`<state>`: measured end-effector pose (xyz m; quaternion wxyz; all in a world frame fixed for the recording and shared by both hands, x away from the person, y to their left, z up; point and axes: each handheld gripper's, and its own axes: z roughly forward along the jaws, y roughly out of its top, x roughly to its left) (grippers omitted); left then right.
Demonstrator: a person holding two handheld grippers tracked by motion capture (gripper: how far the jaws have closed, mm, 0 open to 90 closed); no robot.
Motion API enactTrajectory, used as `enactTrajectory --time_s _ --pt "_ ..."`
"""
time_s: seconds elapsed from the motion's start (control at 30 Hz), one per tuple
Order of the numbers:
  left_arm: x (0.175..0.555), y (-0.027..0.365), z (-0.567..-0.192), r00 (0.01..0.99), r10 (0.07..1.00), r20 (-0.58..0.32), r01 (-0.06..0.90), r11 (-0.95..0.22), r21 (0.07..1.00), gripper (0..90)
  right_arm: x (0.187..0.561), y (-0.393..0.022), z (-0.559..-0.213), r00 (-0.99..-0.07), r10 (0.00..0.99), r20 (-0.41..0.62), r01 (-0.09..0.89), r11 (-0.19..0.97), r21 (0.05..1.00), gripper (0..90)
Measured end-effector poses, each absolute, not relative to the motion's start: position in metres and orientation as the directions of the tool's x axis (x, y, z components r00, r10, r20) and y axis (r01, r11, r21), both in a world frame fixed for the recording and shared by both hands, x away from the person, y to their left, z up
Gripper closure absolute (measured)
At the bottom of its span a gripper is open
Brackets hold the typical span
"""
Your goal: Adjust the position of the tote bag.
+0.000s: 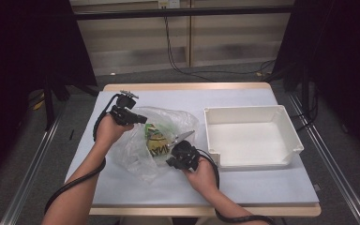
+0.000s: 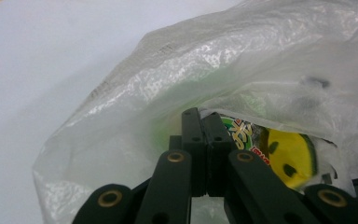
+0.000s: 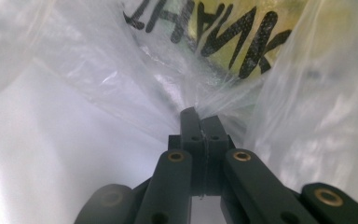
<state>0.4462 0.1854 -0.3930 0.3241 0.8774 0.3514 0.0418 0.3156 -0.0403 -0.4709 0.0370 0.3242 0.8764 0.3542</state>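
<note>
Bag mouth pinched from both sides, snack pack inside.
R hand-held gripper (image 1: pixel 175 153), nearest, jaws pressed together on film of clear plastic bag (image 1: pixel 136 150) at its right edge; yellow snack pack (image 1: pixel 157 143) lies just beyond, twd L hand-held gripper (image 1: pixel 141 118), likewise clamped on film at far-left. White tray (image 1: pixel 294 136) on worktop (image 1: pixel 262 183), right of bag.

The high view looks forward and down from above the person's side onto the whole counter (image 1: pixel 243 187). Each gripper view rides on its own gripper, facing along its closed jaws, pressed very near the clear plastic bag (image 1: pixel 136 150) (image 2: pixel 177 74) (image 3: pixel 121 84), which all three views share.
</note>
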Motion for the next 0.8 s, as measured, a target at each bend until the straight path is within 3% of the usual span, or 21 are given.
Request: enactTrajectory --time_s 0.37,0.43,0.53,0.6,0.63,0.7,0.8 --pt "0.446 0.187 -0.397 0.707 0.683 -0.184 0.624 -0.479 0.618 90.0 0.296 -0.053 -0.471 -0.802 0.578 0.151 0.524 0.558 0.644 90.0" --pt "0.447 0.190 -0.395 0.742 0.651 -0.161 0.599 -0.534 0.597 90.0 0.297 -0.054 -0.465 -0.793 0.589 0.155 0.526 0.534 0.662 84.8" --pt "0.443 0.187 -0.395 0.712 0.678 -0.181 0.616 -0.480 0.625 90.0 0.299 -0.053 -0.454 -0.782 0.606 0.144 0.519 0.506 0.689 78.2" --pt "0.445 0.191 -0.392 0.743 0.651 -0.156 0.595 -0.537 0.598 90.0 0.299 -0.053 -0.449 -0.778 0.615 0.127 0.510 0.501 0.699 75.4" --pt "0.443 0.189 -0.392 0.719 0.671 -0.180 0.615 -0.495 0.614 90.0 0.300 -0.053 -0.447 -0.781 0.612 0.126 0.506 0.501 0.702 74.4" --pt "0.446 0.193 -0.390 0.760 0.635 -0.139 0.579 -0.565 0.588 90.0 0.301 -0.051 -0.443 -0.774 0.623 0.111 0.496 0.489 0.717 69.6" --pt "0.443 0.191 -0.391 0.742 0.650 -0.162 0.596 -0.531 0.602 90.0 0.304 -0.050 -0.438 -0.765 0.634 0.111 0.498 0.473 0.727 65.5"
